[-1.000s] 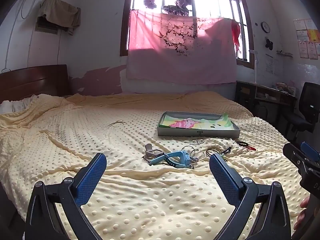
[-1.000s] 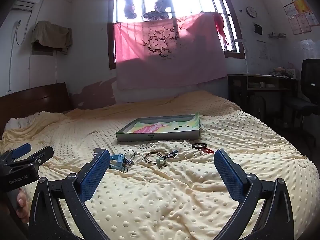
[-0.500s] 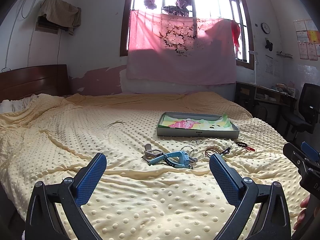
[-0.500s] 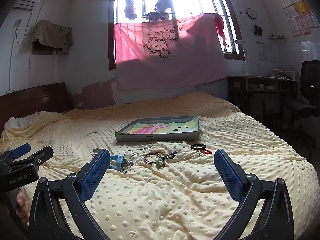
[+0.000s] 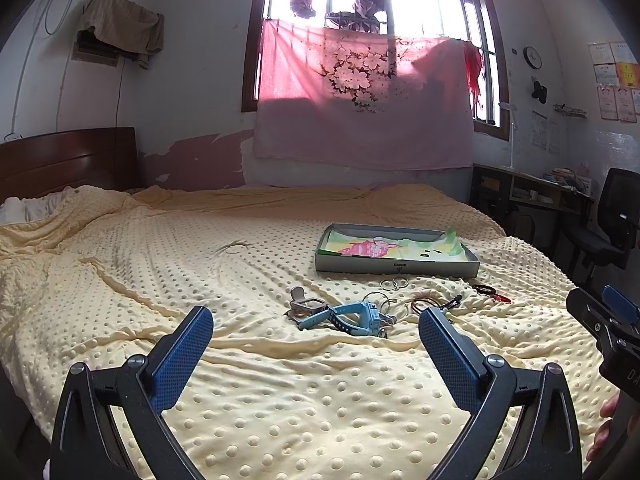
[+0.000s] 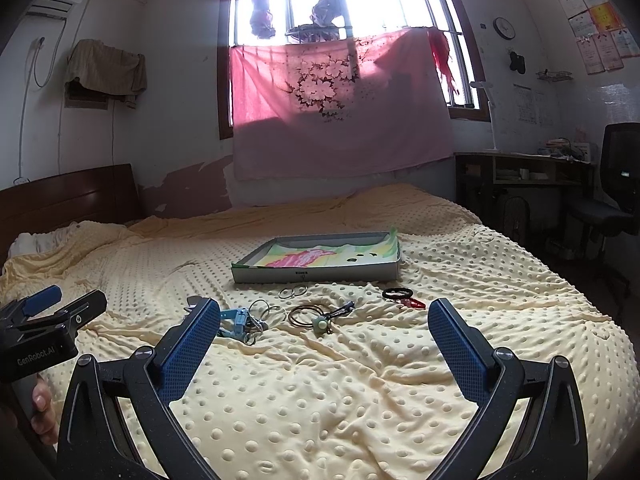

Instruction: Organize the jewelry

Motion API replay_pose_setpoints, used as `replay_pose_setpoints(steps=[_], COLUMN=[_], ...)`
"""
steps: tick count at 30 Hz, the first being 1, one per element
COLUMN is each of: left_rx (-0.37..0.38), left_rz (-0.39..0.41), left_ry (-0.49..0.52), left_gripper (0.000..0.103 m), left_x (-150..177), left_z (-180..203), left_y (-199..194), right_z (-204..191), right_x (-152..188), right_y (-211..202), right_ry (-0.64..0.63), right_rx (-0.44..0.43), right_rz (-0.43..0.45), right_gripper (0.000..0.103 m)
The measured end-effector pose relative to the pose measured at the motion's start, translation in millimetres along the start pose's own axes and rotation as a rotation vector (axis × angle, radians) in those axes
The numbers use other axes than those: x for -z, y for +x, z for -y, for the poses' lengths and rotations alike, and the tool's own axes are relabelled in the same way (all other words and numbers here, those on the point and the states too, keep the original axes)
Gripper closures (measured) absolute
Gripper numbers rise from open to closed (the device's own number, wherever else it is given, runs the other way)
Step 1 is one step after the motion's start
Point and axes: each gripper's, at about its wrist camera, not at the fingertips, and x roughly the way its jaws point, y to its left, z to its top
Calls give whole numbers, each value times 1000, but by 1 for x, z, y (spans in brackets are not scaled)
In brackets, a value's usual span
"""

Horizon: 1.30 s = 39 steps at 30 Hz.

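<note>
Jewelry lies in a loose row on the yellow dotted blanket (image 5: pixel 200 280): a light blue watch (image 5: pixel 352 316), a grey watch case (image 5: pixel 306 304), thin silver rings (image 5: pixel 394 283), dark cord bangles with a green bead (image 6: pixel 316 316) and a black-and-red bracelet (image 6: pixel 400 295). Behind them sits a shallow grey box (image 5: pixel 396 268) with a colourful lining; it also shows in the right wrist view (image 6: pixel 316 276). My left gripper (image 5: pixel 316 344) is open and empty, short of the blue watch. My right gripper (image 6: pixel 324 336) is open and empty, short of the bangles.
The bed's dark wooden headboard (image 5: pixel 68 160) is at the left. A desk (image 6: pixel 524 172) and a black office chair (image 6: pixel 616 184) stand at the right of the bed. A pink cloth (image 5: pixel 360 104) hangs under the window.
Both views have shifted very slightly; the jewelry and the box lie as before. Both grippers stay open.
</note>
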Motion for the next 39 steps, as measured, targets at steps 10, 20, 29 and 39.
replay_pose_setpoints(steps=[10,20,29,39], left_rx=[1,1,2,4], left_rz=[0,0,0,1], left_ry=[-1,-2,-2,-4], left_gripper=[0,0,0,0], left_x=[0,0,0,0], left_z=[-1,-1,-1,-1], left_y=[0,0,0,-1], right_z=[0,-1,-1,-2], right_x=[0,0,0,0], right_y=[0,0,0,-1], right_ry=[-2,-2,-2,-4], right_rx=[0,0,0,-1], right_rz=[0,-1,-1,2], right_gripper=[1,1,1,1])
